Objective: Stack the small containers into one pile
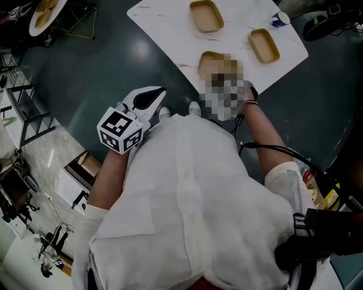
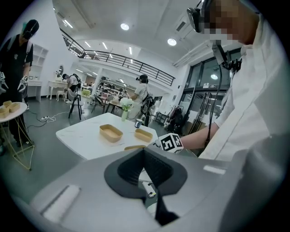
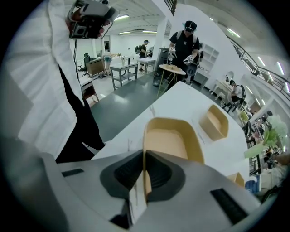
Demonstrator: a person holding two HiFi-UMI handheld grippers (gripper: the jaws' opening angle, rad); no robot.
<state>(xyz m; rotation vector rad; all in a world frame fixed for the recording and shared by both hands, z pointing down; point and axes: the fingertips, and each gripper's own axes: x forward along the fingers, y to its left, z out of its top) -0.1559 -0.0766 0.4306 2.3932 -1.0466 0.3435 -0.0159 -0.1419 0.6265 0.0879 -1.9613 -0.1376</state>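
White table [image 1: 164,25], tan containers [image 1: 206,16] — grey floor [image 1: 108,62]

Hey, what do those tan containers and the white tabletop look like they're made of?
Each container looks like molded paper pulp or a similar fibre: matte tan, thin walls, no shine. The tabletop looks like marble or a marble-look laminate: smooth white with faint grey veins. The pictures can't settle which.
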